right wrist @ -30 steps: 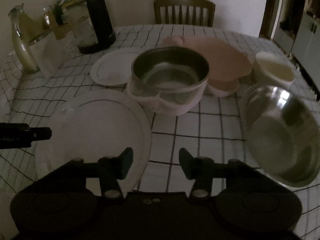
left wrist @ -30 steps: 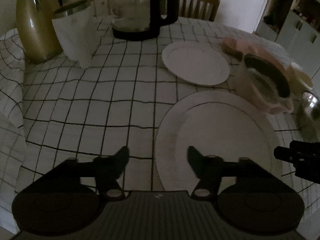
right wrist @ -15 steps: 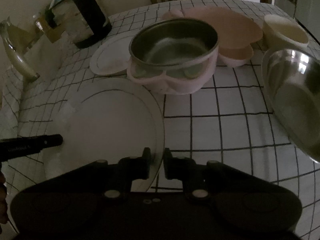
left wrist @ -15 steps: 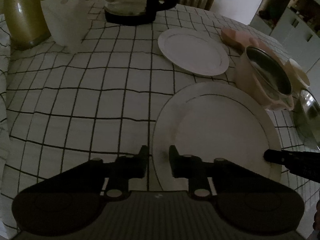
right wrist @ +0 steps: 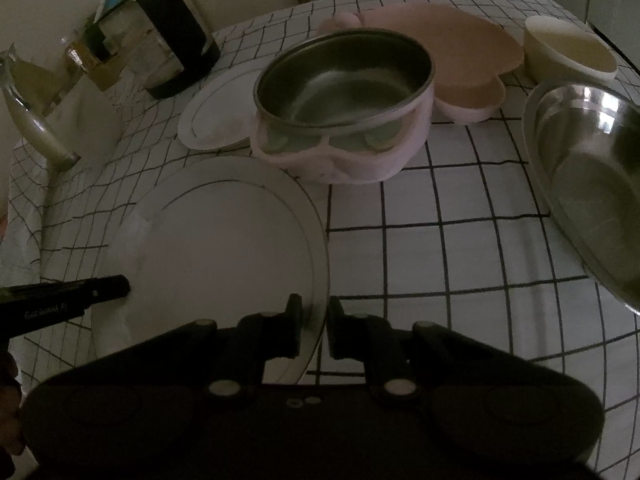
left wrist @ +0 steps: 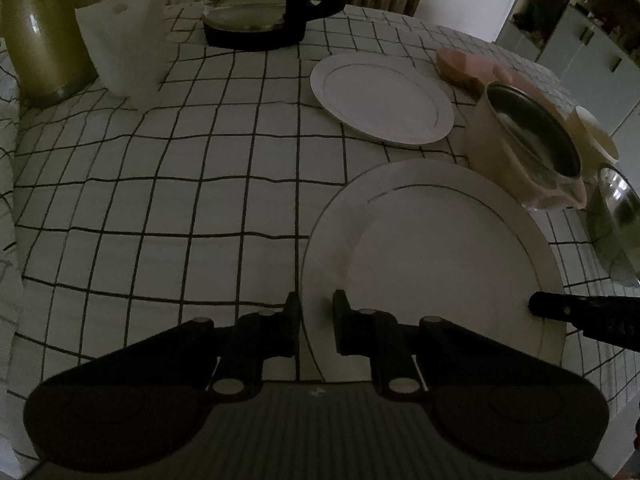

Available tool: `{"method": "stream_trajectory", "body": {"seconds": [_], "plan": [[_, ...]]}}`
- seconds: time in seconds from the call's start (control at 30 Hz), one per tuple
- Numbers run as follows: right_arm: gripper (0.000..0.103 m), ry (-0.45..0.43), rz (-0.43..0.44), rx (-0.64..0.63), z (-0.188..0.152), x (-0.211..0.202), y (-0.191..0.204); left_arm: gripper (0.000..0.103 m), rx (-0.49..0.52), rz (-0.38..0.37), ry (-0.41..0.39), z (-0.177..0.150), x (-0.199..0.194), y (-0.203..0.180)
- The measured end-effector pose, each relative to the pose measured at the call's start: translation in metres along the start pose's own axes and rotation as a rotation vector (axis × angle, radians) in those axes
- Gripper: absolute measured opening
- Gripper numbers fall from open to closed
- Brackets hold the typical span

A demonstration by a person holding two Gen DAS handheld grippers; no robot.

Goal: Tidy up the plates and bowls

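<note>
The large white round plate (left wrist: pixel 432 248) lay between both claws: left claw (left wrist: pixel 316 322) and right claw (right wrist: pixel 314 326) had just closed, pinching opposite rims.

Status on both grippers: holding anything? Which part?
Both have just closed on the big plate: left gripper pinches its near-left rim, right gripper its near-right rim. The plate looks to be on the tablecloth.
</note>
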State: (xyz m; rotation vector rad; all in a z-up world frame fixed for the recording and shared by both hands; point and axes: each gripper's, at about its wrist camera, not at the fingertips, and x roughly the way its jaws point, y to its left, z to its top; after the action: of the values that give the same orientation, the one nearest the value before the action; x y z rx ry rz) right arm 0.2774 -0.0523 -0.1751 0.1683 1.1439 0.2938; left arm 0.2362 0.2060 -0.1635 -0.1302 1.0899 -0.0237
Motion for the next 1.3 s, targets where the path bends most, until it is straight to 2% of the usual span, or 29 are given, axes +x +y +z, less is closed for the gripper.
{"method": "stream_trajectory", "body": {"seconds": [0.47, 0.63, 0.87, 1.3], "plan": [[0.013, -0.016, 0.037, -0.070, -0.030, -0.020, 0.024, 0.014, -0.009, 0.028, -0.010, -0.036, -0.035, 0.025], [0.013, 0.010, 0.072, -0.127, -0.046, -0.024, 0.040, 0.014, -0.033, 0.041, 0.006, -0.054, -0.046, 0.038], [0.013, 0.040, 0.086, -0.163, -0.062, -0.032, 0.045, 0.014, -0.031, 0.048, 0.011, -0.076, -0.055, 0.034], [0.013, 0.129, 0.090, -0.191, -0.075, -0.030, 0.044, 0.015, -0.015, 0.069, 0.022, -0.094, -0.056, 0.029]]}}
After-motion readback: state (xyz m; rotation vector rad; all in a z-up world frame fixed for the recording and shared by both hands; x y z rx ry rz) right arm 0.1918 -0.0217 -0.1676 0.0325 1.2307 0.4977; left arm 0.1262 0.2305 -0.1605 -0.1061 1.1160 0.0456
